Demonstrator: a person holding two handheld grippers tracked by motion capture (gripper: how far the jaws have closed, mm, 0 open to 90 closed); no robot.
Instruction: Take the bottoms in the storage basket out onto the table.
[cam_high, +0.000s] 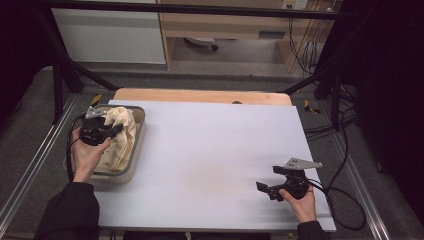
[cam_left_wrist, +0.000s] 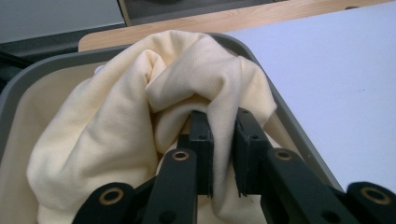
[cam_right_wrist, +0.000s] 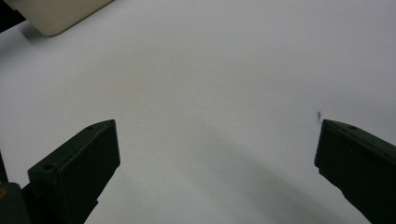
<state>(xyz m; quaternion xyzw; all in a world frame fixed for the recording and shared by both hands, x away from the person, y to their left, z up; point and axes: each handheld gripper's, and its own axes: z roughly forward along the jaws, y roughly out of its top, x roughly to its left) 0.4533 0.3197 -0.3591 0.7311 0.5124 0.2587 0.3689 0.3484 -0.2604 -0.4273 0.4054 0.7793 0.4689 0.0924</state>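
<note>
Clamping a fold of the pale yellow crumpled cloth (cam_left_wrist: 140, 121), the left gripper (cam_left_wrist: 222, 154) has its two black jaws drawn together with fabric pinched between the pads, as the left gripper view shows. That cloth sits bunched in the grey rounded-corner plastic tray (cam_left_wrist: 42, 70), its bulk rising above the tray rim and filling most of the cream-coloured interior. In the high view the tray (cam_high: 139, 131) stands at the 9 o'clock side of the white rectangular table sheet (cam_high: 210, 160), overhanging the left edge of that sheet, and the cloth (cam_high: 120, 137) lies heaped inside it. The left gripper (cam_high: 107, 131) is positioned over the tray, held by the left hand (cam_high: 86, 155), with its jaws pointing toward 3 o'clock into the fabric. The right gripper (cam_high: 262, 187) is at roughly 4 o'clock on the sheet, well apart from the tray, gripped by the right hand (cam_high: 300, 200). Its jaws stand wide apart in the right gripper view (cam_right_wrist: 217, 154), with bare white surface between them and nothing held. A corner of the tray (cam_right_wrist: 56, 16) appears at 11 o'clock in that view.
</note>
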